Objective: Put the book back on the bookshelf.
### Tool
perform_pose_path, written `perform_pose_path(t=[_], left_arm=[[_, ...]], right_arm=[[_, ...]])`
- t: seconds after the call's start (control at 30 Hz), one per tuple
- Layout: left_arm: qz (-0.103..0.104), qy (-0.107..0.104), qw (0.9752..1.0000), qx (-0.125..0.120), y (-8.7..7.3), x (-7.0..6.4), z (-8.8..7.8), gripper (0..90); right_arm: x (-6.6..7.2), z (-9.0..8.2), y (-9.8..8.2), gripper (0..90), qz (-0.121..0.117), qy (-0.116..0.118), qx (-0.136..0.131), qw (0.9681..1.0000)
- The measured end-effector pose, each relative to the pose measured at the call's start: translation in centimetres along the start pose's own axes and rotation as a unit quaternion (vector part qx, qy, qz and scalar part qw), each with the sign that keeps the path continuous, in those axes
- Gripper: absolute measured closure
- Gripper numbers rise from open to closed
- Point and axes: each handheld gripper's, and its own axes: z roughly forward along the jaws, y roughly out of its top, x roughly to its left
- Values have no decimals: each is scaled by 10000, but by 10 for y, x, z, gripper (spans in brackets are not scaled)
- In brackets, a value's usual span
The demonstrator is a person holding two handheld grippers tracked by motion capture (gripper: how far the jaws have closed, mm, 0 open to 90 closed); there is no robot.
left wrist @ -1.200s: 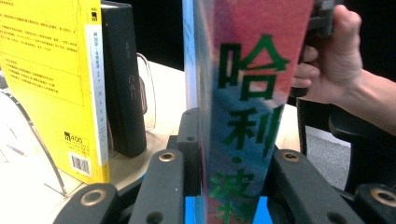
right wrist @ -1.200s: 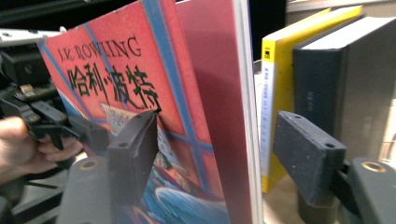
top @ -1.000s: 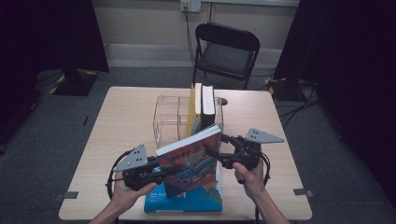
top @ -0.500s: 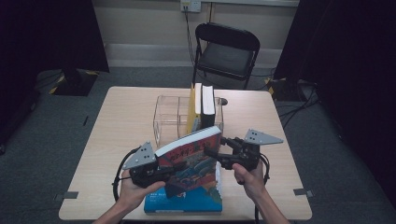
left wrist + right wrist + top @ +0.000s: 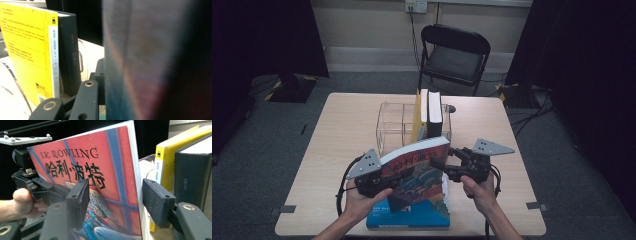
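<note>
Red-covered book (image 5: 417, 167), thick and tilted near the worktop's (image 5: 337, 135) front edge: my left gripper (image 5: 379, 181) clamps it, right gripper (image 5: 443, 170) straddles it loosely.

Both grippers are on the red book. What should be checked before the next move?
1. Left gripper shut on red book: ok.
2. Right gripper, jaws just closing around the book, pads pressing: cannot tell.
3. Empty compartment in clear holder beside yellow book: ok.
4. Yellow book and black book standing upright: ok.
5. Red book lifted off blue book: cannot tell.
</note>
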Motion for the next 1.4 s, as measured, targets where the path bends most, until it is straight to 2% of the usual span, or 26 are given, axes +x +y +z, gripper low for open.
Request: perform_pose_path(t=[0.13, 0.17, 0.3, 0.47, 0.5, 0.57, 0.63, 0.73, 0.8, 0.83, 0.87, 1.0, 1.03, 1.07, 1.1, 1.13, 1.2, 1.3, 1.33, 1.37, 1.4], left_arm=[[66, 26, 10000, -4, 0, -3, 0, 746], [58, 43, 10000, 8, 0, -5, -1, 746], [-85, 100, 9999, -12, -1, -1, -5, 746], [-340, 224, 9992, 18, -2, 4, -13, 747], [-340, 224, 9992, 18, -2, 4, -13, 747], [-424, 350, 9985, 58, -2, 7, -20, 747], [-432, 387, 9983, 82, -2, 8, -23, 748], [-575, 571, 9967, 16, -3, 11, -33, 747], [-575, 629, 9964, 46, -2, 12, -36, 748], [-587, 700, 9958, 36, -2, 14, -38, 748], [-627, 787, 9949, 10, -3, 15, -40, 748], [-690, 1079, 9918, 3, 0, 21, -46, 749], [-714, 1168, 9906, -47, 1, 23, -47, 748], [-714, 1168, 9906, -47, 1, 23, -47, 748], [-707, 1266, 9894, -74, 3, 24, -49, 748], [-707, 1266, 9894, -74, 3, 24, -49, 748], [-722, 1439, 9869, -63, 6, 28, -48, 748], [-810, 1561, 9843, -126, 11, 33, -44, 748], [-810, 1561, 9843, -126, 11, 33, -44, 748], [-811, 1633, 9831, -168, 16, 35, -41, 749], [-813, 1668, 9825, -176, 18, 36, -40, 748]], right_arm=[[-1, 0, 0, 396, 81, -4, -10, 10000], [-2, 1, -1, 349, 76, -37, 12, 10000], [-2, 1, -5, 308, 12, -159, 156, 9998], [-8, -9, -12, 282, 73, -331, 269, 9991], [-8, -9, -12, 282, 73, -331, 269, 9991], [-12, -17, -17, 281, 130, -439, 307, 9985], [-15, -23, -21, 281, 154, -540, 364, 9978], [-20, -31, -29, 273, 212, -686, 472, 9963], [-22, -33, -33, 272, 210, -763, 529, 9955], [-25, -38, -40, 264, 241, -916, 621, 9936], [-25, -38, -40, 264, 241, -916, 621, 9936], [-35, -46, -56, 254, 417, -1114, 754, 9900], [-37, -48, -60, 240, 454, -1185, 850, 9883], [-37, -48, -60, 240, 454, -1185, 850, 9883], [-39, -50, -63, 237, 441, -1288, 981, 9858], [-39, -50, -63, 237, 441, -1288, 981, 9858], [-43, -55, -69, 223, 477, -1388, 1097, 9831], [-48, -57, -76, 217, 548, -1520, 1198, 9796], [-48, -57, -76, 217, 548, -1520, 1198, 9796], [-51, -57, -80, 217, 590, -1593, 1217, 9779], [-52, -57, -81, 218, 603, -1603, 1204, 9778]])
